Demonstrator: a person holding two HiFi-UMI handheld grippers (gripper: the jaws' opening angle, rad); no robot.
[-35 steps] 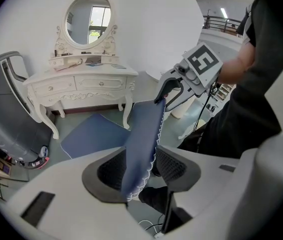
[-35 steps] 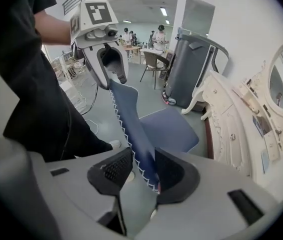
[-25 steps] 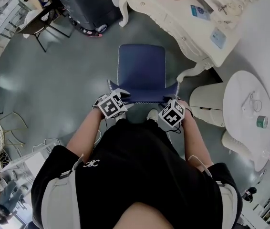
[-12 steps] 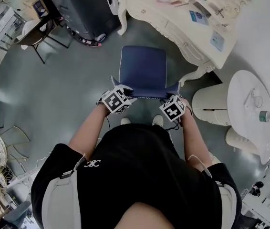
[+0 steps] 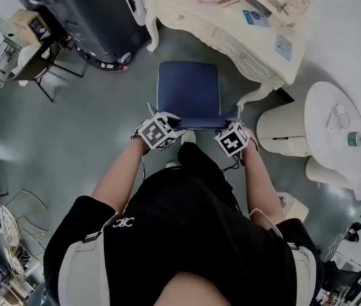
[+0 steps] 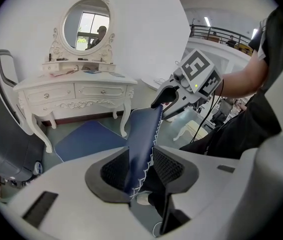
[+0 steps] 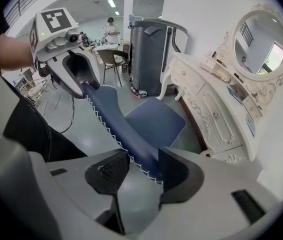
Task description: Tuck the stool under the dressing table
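**Item:** stool (image 5: 188, 87), blue seat with a low back edged in white stitching.

**Place:** on the floor at 12 o'clock from me. The dressing table (image 5: 196, 19) runs from 12 to 2 o'clock beyond it.

**Change:** the stool stands nearer the table than a second ago, and the seat's far edge now reaches the table's front. I judge the tuck is begun, not finished; most of the seat is still out in the open.

**Left gripper** (image 6: 140, 161): clamped on the back's top edge, at the 9 o'clock end.

**Right gripper** (image 7: 142, 169): at the 3 o'clock end, its fingers (image 7: 177, 174) have just been opening. The back's edge passes between them with a gap on one side, so I judge that end released.

**Writing:**
- The marker cubes carry only black-and-white squares.
- My black top shows a white emblem (image 5: 122, 221) of interlocked letters, too small for me to read.
- The cards on the table's surface are also illegible.
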